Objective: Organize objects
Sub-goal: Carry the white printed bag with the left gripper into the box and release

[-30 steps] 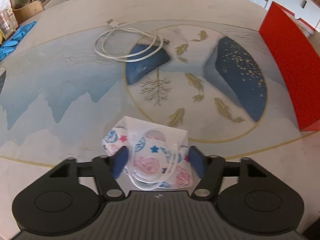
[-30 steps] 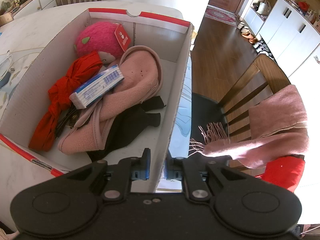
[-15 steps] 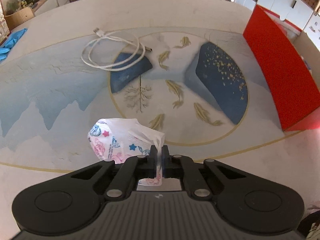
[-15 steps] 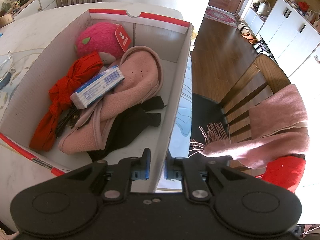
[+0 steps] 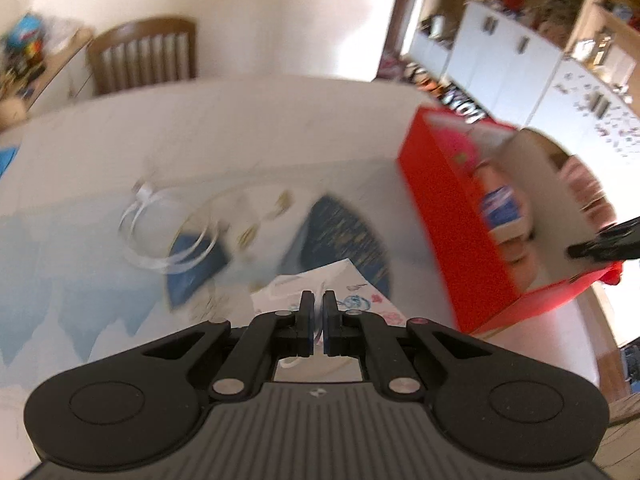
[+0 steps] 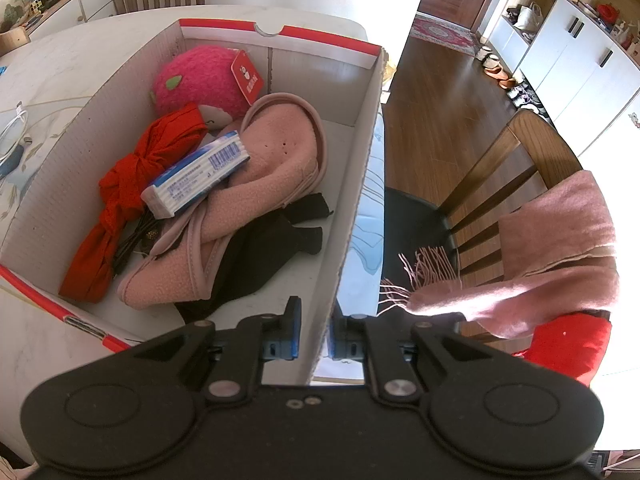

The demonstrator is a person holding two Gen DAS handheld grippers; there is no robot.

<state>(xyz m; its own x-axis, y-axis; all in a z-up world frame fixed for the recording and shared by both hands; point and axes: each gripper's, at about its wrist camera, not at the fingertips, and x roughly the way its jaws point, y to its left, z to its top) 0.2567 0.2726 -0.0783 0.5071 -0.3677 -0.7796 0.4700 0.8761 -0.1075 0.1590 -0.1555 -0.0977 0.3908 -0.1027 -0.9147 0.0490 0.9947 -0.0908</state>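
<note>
Pinching a white strap of the printed face mask [image 5: 352,304], the left gripper [image 5: 314,322] has its two fingers nearly together, and the mask hangs above the painted table [image 5: 80,248]. The picture there is blurry. A white cable [image 5: 160,236] lies coiled on the table. The right gripper [image 6: 314,330] is squeezed on the side wall of the red cardboard box [image 6: 352,208]. Inside sit a pink plush toy [image 6: 200,80], a pink hat [image 6: 264,184], a red cloth [image 6: 132,184] and a tissue pack [image 6: 196,178].
</note>
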